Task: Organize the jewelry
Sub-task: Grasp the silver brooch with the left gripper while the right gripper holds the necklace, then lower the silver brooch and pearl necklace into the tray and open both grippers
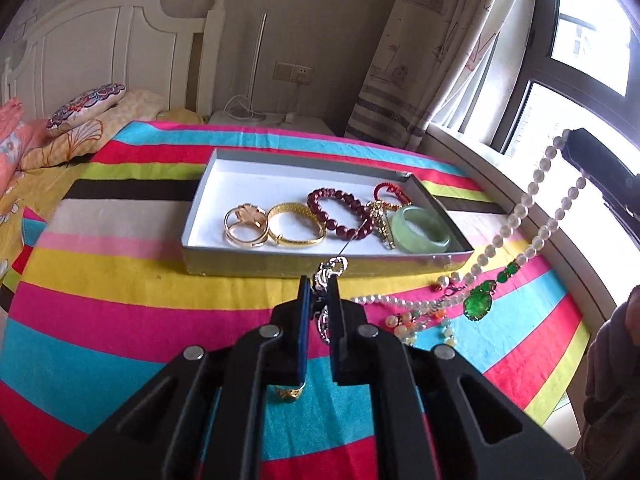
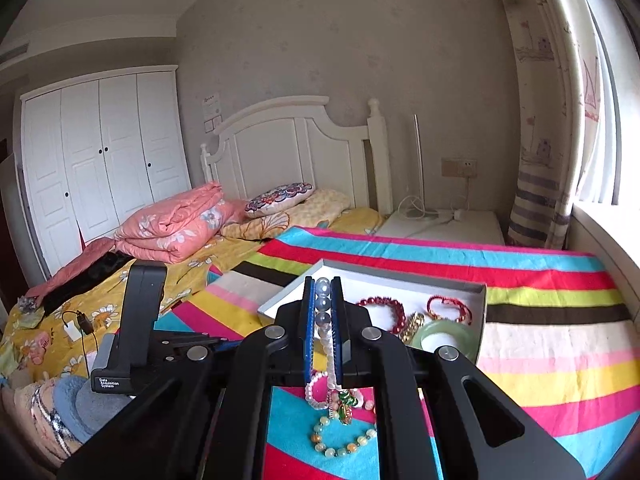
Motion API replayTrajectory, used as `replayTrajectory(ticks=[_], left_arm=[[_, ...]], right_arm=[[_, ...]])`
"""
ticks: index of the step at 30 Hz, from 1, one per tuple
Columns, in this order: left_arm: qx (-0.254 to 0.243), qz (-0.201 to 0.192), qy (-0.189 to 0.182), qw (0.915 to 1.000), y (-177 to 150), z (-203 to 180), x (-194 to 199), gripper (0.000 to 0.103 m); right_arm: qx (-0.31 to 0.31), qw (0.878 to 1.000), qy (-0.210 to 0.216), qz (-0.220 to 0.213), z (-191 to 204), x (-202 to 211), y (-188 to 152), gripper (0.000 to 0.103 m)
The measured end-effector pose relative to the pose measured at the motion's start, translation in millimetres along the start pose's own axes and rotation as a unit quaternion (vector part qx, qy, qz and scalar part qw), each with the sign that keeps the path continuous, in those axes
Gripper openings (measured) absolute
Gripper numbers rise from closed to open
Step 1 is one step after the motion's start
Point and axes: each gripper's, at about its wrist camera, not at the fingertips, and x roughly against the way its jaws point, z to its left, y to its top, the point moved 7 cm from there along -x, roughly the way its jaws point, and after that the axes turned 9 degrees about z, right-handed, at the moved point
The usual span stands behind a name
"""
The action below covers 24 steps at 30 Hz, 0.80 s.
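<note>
My left gripper (image 1: 319,282) is shut on a silver chain (image 1: 330,270), which sticks up past the fingertips just in front of the grey tray (image 1: 280,262). The tray holds gold rings (image 1: 244,226), a gold bangle (image 1: 296,228), a dark red bead bracelet (image 1: 338,212), a red cord bracelet (image 1: 390,194) and a jade bangle (image 1: 420,230). My right gripper (image 2: 323,280) is shut on a pearl necklace (image 2: 323,304), whose strands (image 1: 532,204) hang down to the blanket. A green pendant (image 1: 478,304) lies on the blanket by the pearls.
A gold ring (image 1: 286,394) lies on the striped blanket (image 1: 120,280) under my left gripper. A pale bead bracelet (image 2: 340,446) lies below my right gripper. The window sill (image 1: 500,172) runs along the right. Pillows (image 2: 280,196) and a folded quilt (image 2: 176,228) lie farther up the bed.
</note>
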Motion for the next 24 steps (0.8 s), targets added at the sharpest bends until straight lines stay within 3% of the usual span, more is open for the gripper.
replayTrajectory(ticks=[9,24], left_arm=[[-0.009,-0.013,0.004,0.9999,19.3,-4.7,8.7,0.007],[0.004,-0.025,0.011,0.9996,87.2,17.1,17.1,0.007]], right_arm=[[0.035,0.999,-0.009,-0.020,8.5,-3.1,38.1,0.008],[0.050,0.998,-0.035,0.001,-9.3,-54.6,98.5,0.008]])
